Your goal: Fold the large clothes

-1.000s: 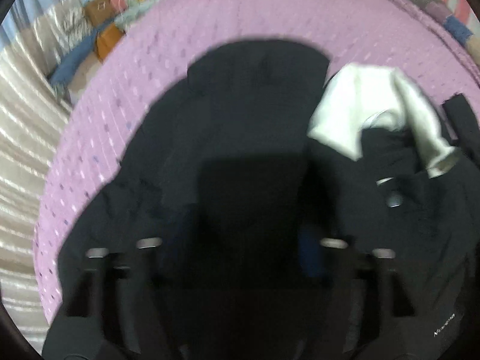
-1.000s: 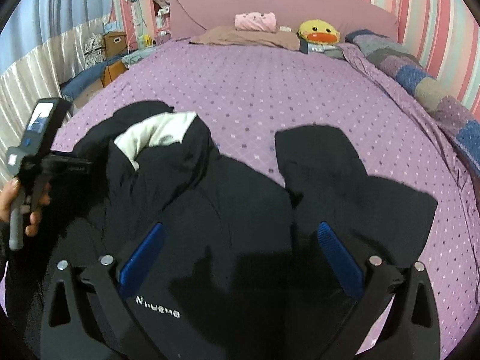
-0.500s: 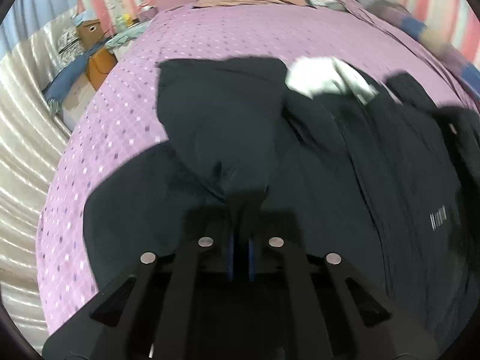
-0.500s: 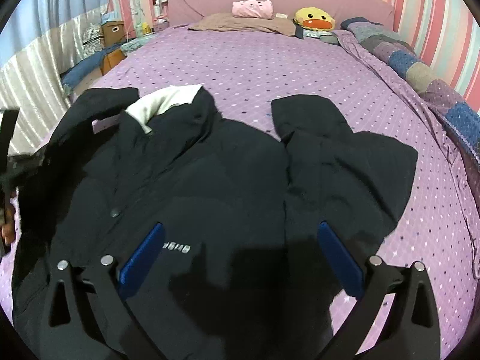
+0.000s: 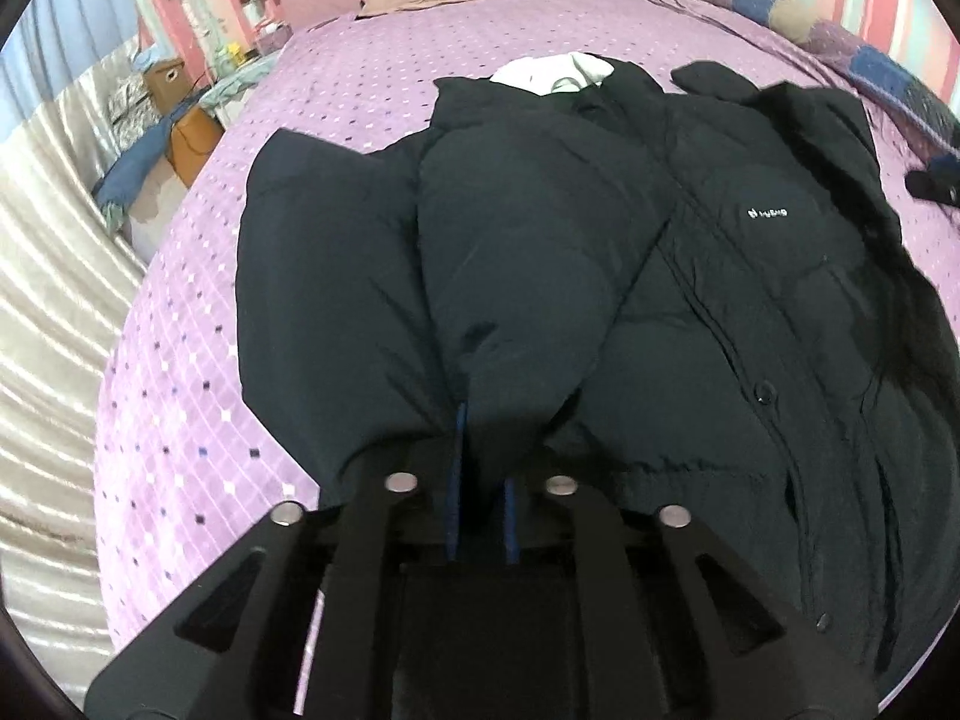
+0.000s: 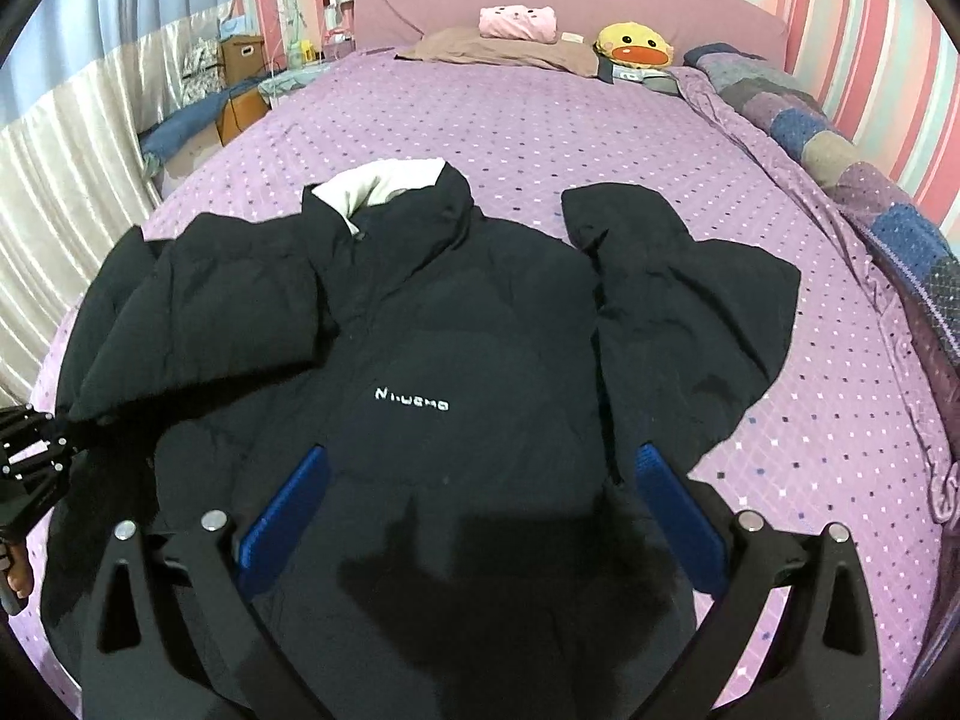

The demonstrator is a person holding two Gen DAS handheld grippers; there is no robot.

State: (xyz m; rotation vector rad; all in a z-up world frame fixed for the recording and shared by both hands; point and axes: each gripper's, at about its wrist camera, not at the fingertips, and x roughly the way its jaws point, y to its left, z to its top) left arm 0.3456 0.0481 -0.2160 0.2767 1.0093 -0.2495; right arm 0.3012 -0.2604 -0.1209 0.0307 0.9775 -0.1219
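A black padded jacket point(image 6: 480, 330) with a white collar lining point(image 6: 384, 183) lies front up on the purple dotted bedspread point(image 6: 540, 120). Its left sleeve point(image 5: 510, 240) is folded across the chest. My left gripper point(image 5: 483, 480) holds that sleeve's cuff between its blue pads, and the jaws are opening. The same gripper shows at the far left edge of the right wrist view point(image 6: 30, 450). The other sleeve point(image 6: 678, 300) lies spread out to the right. My right gripper point(image 6: 480, 498) hovers open above the jacket's lower front, nothing between its fingers.
At the headboard lie a brown pillow point(image 6: 498, 51), a pink plush point(image 6: 519, 21) and a yellow duck plush point(image 6: 636, 45). A patchwork quilt point(image 6: 840, 168) runs along the bed's right side. A shiny curtain point(image 6: 72, 138) and boxes point(image 6: 240, 60) stand left of the bed.
My left gripper went from open over the jacket to closed on the sleeve cuff and carried it across the chest. The right gripper drew back, still open.
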